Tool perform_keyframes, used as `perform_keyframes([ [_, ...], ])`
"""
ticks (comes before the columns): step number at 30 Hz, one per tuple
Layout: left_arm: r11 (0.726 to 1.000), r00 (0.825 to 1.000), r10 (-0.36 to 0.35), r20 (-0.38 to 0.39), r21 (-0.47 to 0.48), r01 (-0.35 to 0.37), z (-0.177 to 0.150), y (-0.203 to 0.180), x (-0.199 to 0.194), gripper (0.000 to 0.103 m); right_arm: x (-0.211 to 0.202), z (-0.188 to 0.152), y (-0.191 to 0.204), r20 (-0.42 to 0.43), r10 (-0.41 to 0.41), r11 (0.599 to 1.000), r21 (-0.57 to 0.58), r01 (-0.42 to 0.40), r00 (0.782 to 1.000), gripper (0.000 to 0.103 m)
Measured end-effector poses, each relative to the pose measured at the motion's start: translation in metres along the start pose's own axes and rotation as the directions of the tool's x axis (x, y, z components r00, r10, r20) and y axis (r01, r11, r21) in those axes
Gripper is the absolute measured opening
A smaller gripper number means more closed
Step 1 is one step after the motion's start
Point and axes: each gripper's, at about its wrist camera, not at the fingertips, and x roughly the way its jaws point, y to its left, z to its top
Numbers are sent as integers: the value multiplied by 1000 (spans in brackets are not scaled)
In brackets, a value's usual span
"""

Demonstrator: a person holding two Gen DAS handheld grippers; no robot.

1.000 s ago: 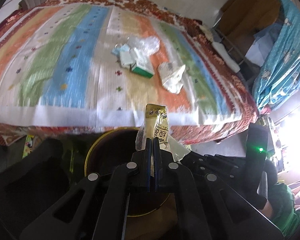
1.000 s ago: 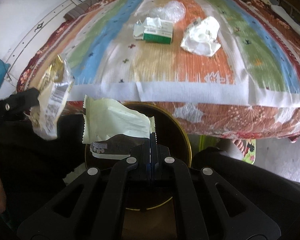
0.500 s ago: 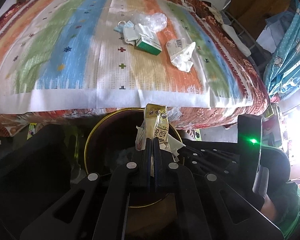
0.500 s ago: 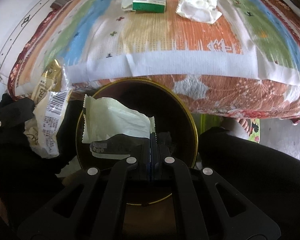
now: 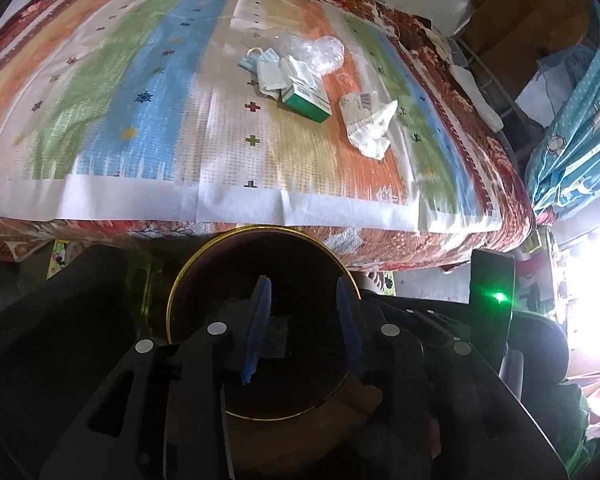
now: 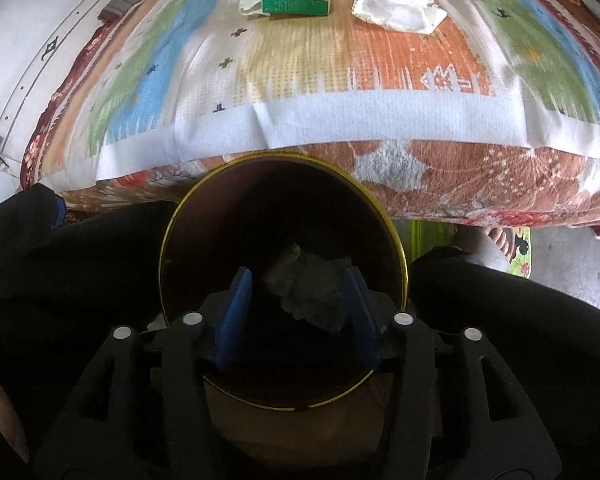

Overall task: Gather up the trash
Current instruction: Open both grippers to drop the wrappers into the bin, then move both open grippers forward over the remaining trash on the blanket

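A dark round bin with a gold rim [image 5: 204, 256] [image 6: 172, 224] stands on the floor against the bed. My left gripper [image 5: 302, 286] is open and empty over its mouth. My right gripper [image 6: 298, 276] is open and empty over the same bin, with a dim wrapper [image 6: 308, 292] lying inside below it. On the bed lie a green and white box [image 5: 306, 100] [image 6: 296, 0], a crumpled white paper [image 5: 368, 124] [image 6: 400, 0], a clear plastic bag [image 5: 316, 52] and face masks [image 5: 260, 66].
The bed has a striped cover [image 5: 140, 100] over a red floral blanket [image 6: 480, 184]. Blue curtain and clothes [image 5: 572, 128] hang at the right. A bare foot in a sandal [image 6: 500, 240] stands on the floor right of the bin.
Both grippers opened over the bin. The gold snack packet left my left gripper and the pale green wrapper left my right gripper; both dropped into the bin.
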Motion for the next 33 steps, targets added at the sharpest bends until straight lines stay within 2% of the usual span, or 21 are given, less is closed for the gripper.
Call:
perform_keyframes([
  [3,1000,1000,-2,13,-17,2,4,4,-3,38,-5,2,2,21,9,1000,-11,-9,1000,52],
  [8,999,998,36,52,-28,-34,16,8,-9,55,-19,9,4,72,48,999,-25,-47,996,59],
  [11,998,996,54,69,-35,-52,24,11,-12,62,-27,16,5,101,61,998,-39,-57,993,64],
  [17,996,989,84,121,-40,-80,47,14,-22,75,-47,34,15,174,43,992,-122,-21,984,73],
  [21,995,988,89,124,-44,-84,63,15,-21,81,-55,43,16,193,46,990,-143,-19,980,78],
  [24,992,981,120,150,-59,-112,75,17,-25,84,-61,50,17,206,55,988,-154,-23,977,83],
  [28,985,961,165,221,-79,-151,94,19,-34,93,-66,63,17,220,59,987,-158,-25,974,87],
  [33,982,956,187,226,-78,-174,110,19,-30,97,-74,75,22,265,51,981,-195,2,963,94],
])
